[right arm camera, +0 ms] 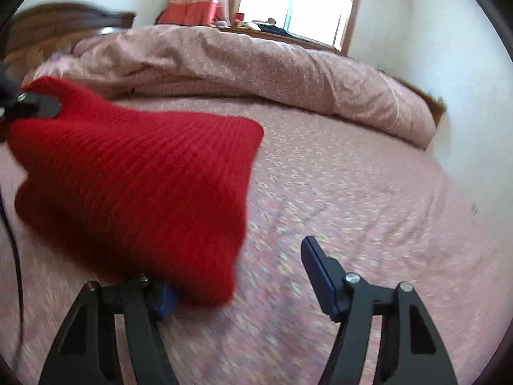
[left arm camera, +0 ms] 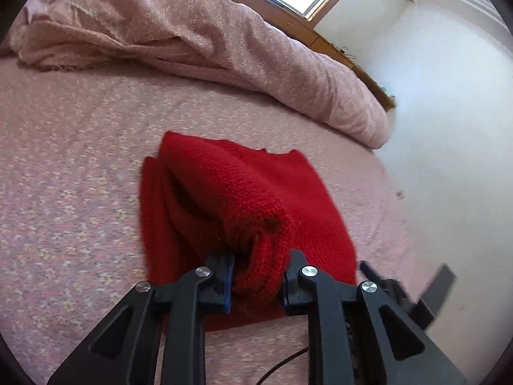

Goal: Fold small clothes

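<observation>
A red knitted garment (left arm camera: pixel 243 199) lies partly folded on the pink bed sheet (left arm camera: pixel 70 160). My left gripper (left arm camera: pixel 258 280) is shut on a bunched edge of it and lifts that edge above the rest. In the right wrist view the garment (right arm camera: pixel 138 179) hangs raised at the left, with the left gripper (right arm camera: pixel 38 106) at its top corner. My right gripper (right arm camera: pixel 240 276) is open beside the garment's lower corner, its left finger partly hidden under the cloth, nothing held. The right gripper's black frame shows in the left wrist view (left arm camera: pixel 404 295).
A crumpled pink duvet (left arm camera: pixel 198 38) lies across the far side of the bed. A wooden headboard (right arm camera: pixel 57 22) stands at the far left. A white wall (left arm camera: pixel 449 112) and a window (right arm camera: pixel 295 3) are beyond the bed. A black cable (right arm camera: pixel 12 234) hangs at the left.
</observation>
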`<state>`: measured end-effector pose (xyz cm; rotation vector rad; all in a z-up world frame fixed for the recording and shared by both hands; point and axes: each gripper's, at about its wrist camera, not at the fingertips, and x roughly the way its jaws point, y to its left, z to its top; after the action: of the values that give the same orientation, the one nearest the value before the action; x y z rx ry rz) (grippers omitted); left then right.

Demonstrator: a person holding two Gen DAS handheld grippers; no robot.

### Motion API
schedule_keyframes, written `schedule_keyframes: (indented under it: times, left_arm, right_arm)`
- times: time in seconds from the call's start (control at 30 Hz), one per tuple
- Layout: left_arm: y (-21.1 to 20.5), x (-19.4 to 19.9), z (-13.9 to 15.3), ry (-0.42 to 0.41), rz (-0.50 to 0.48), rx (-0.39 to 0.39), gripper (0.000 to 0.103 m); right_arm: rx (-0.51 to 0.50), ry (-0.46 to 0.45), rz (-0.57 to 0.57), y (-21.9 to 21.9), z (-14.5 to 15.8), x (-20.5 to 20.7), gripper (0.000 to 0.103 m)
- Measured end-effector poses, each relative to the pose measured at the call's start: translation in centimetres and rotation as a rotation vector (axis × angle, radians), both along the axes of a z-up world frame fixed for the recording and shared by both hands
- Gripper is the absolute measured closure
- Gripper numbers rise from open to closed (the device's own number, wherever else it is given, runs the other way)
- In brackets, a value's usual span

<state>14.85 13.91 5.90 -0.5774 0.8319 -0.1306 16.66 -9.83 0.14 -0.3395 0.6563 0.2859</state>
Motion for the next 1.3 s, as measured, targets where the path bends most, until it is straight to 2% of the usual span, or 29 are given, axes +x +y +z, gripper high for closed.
schedule_keyframes:
  times: [0.07, 0.17, 0.3, 0.43, 0.47, 0.5, 0.53, 0.6, 0.63, 0.7, 0.8, 0.87, 0.93, 1.0, 1.07, 1.13, 1.2, 1.3]
  left_arm:
    - [0.3, -0.6, -0.1, -0.001, 0.012, -0.001, 0.089]
    - [0.5, -1.3, -0.2, 0.002, 0.03, 0.021, 0.089]
    - [0.3, -2.9, 0.0, 0.003, 0.01, 0.088, 0.089]
    - [0.5, -3.7, -0.3, 0.003, -0.002, 0.12, 0.089]
    - [0.3, -4.0, -0.4, 0.01, 0.005, 0.153, 0.089]
    - [0.3, -4.1, -0.5, 0.012, 0.018, 0.185, 0.089]
    - [0.6, -4.3, -0.8, 0.017, 0.023, 0.188, 0.088]
    - [1.2, -4.1, -1.5, 0.039, 0.023, 0.155, 0.084]
    - [1.4, -4.0, -1.8, 0.054, 0.029, 0.142, 0.078]
    - [1.8, -4.0, -2.1, 0.077, 0.04, 0.126, 0.07]
    - [2.3, -5.0, -0.8, 0.068, 0.066, 0.072, 0.07]
    - [2.4, -6.1, 0.9, 0.009, 0.091, 0.078, 0.07]
    - [2.2, -7.1, 2.7, -0.071, 0.121, 0.125, 0.07]
    - [1.8, -7.5, 3.9, -0.145, 0.139, 0.174, 0.07]
    - [1.5, -7.0, 4.0, -0.17, 0.155, 0.194, 0.07]
    - [1.1, -5.7, 3.6, -0.152, 0.143, 0.187, 0.07]
    - [0.2, -4.3, 2.9, -0.143, 0.126, 0.191, 0.07]
    - [-1.3, -2.3, 2.5, -0.137, 0.094, 0.225, 0.07]
  right_arm:
    - [-0.046, -0.029, -0.003, -0.4, -0.2, -1.0, 0.033]
    - [-0.037, -0.028, -0.025, -0.8, 0.2, -1.6, 0.033]
    - [-0.087, -0.09, -0.014, -0.2, 0.5, -3.8, 0.033]
    - [-0.074, -0.068, -0.012, -1.6, 0.8, -4.6, 0.034]
    - [-0.085, -0.065, -0.034, -2.1, 0.7, -4.5, 0.037]
    - [-0.118, -0.069, -0.082, -2.7, 0.6, -4.3, 0.049]
    - [-0.136, -0.061, -0.12, -3.5, 0.6, -3.8, 0.053]
    - [-0.06, 0.0, -0.117, -5.5, 0.7, -2.8, 0.053]
    - [0.008, 0.035, -0.106, -6.5, 1.1, -2.2, 0.053]
    - [0.083, 0.058, -0.08, -7.4, 1.9, -1.6, 0.053]
    - [0.169, 0.022, 0.016, -7.2, 3.9, -1.7, 0.053]
    - [0.231, -0.022, 0.107, -6.5, 5.3, -2.1, 0.054]
    - [0.287, -0.04, 0.177, -5.5, 6.3, -2.1, 0.067]
    - [0.345, -0.021, 0.233, -4.0, 6.8, -1.5, 0.078]
    - [0.403, 0.024, 0.289, -2.4, 6.9, -0.4, 0.087]
    - [0.423, 0.046, 0.351, -0.4, 6.9, 0.1, 0.09]
    - [0.405, 0.023, 0.391, 1.0, 6.3, -0.2, 0.092]
    - [0.349, 0.104, 0.413, 2.6, 4.0, 0.4, 0.097]
